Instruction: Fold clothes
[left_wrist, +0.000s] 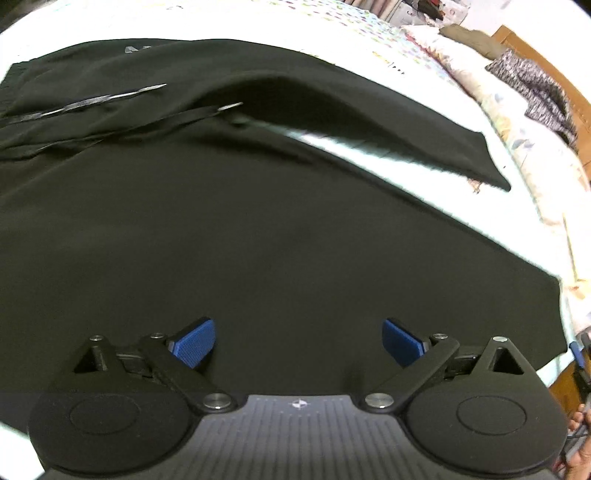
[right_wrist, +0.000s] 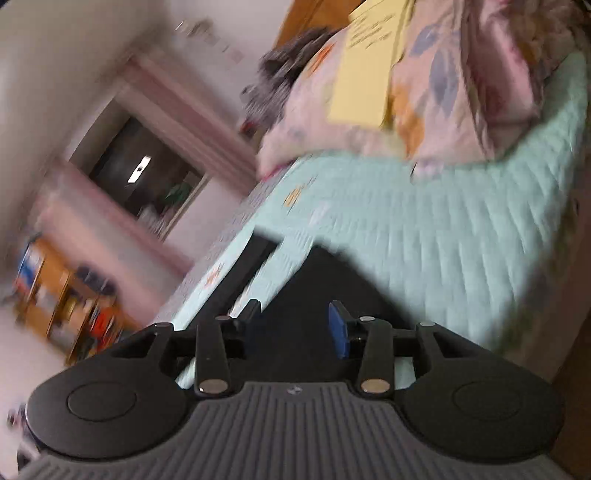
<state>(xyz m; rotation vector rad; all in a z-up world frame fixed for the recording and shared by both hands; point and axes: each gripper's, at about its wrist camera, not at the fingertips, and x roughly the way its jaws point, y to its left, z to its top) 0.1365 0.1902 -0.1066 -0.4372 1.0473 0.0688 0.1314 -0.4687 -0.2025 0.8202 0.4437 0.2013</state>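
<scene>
Left wrist fisheye view looks down on a large black fabric garment (left_wrist: 258, 229) spread over a pale mint quilted bedspread (left_wrist: 532, 229), with two black drawstrings with silvery tips (left_wrist: 110, 98) lying across its upper left part. One black panel lies apart from the main spread, with a strip of bedspread showing between them. The left gripper (left_wrist: 298, 343) hovers over the dark cloth with its blue pads (left_wrist: 194, 343) spread wide and nothing between them. Floral pink pillows (left_wrist: 461, 62) sit at the far end of the bed.

Right wrist view is tilted and blurred. The right gripper (right_wrist: 295, 325) has its jaws partly apart; a corner of the black garment (right_wrist: 317, 280) lies beyond the fingertips, not pinched by the one blue pad (right_wrist: 338, 328) that shows. Behind it lie the bedspread (right_wrist: 424, 229), the floral pillows (right_wrist: 443, 92) and a wooden shelf (right_wrist: 62, 295).
</scene>
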